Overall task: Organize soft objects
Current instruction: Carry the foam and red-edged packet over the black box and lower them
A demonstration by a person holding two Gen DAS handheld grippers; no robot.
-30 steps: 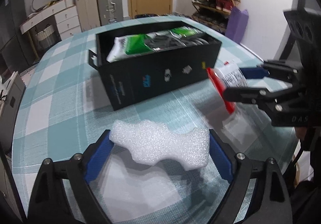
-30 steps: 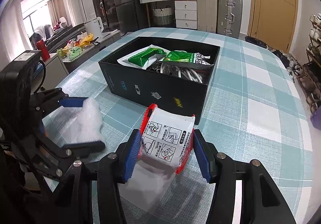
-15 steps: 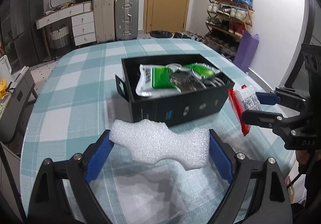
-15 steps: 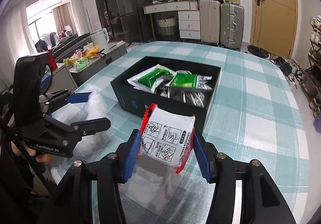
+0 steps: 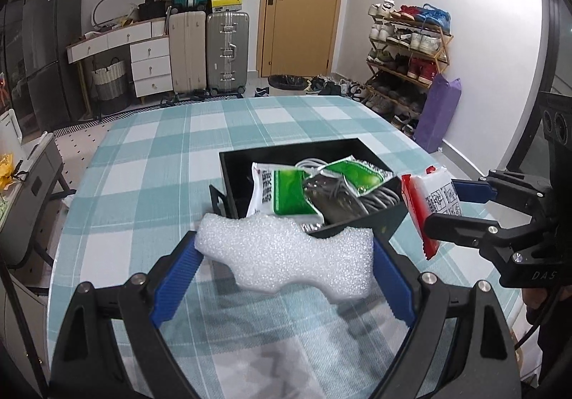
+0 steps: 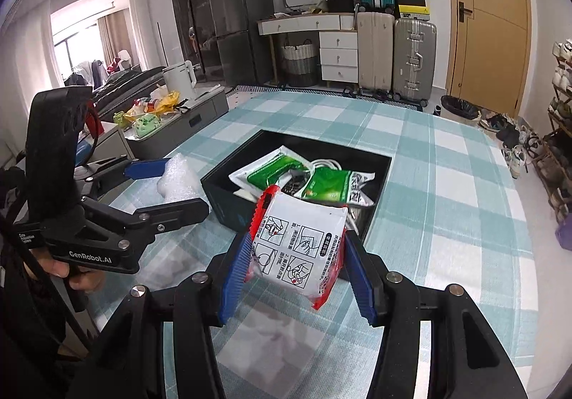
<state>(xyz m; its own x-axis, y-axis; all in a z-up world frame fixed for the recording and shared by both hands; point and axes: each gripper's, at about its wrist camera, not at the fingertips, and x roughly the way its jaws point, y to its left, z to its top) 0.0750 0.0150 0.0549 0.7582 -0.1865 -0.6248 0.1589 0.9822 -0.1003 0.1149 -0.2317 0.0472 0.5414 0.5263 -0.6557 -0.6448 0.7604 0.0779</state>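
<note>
The left hand-held gripper (image 5: 284, 258) is clamped on a white foam piece (image 5: 286, 254), held in the air just in front of the black box (image 5: 357, 224) on the table (image 5: 150, 163). The foam looks very light and springy; it is pinched at its two ends, so it should hold without denting much. The right hand-held gripper (image 6: 295, 256) grips a red-and-white packet (image 6: 300, 245) by its side edges, near the box's front wall. That film looks slippery and the packet soft, so squeezing mid-body seems safer than the seams.
</note>
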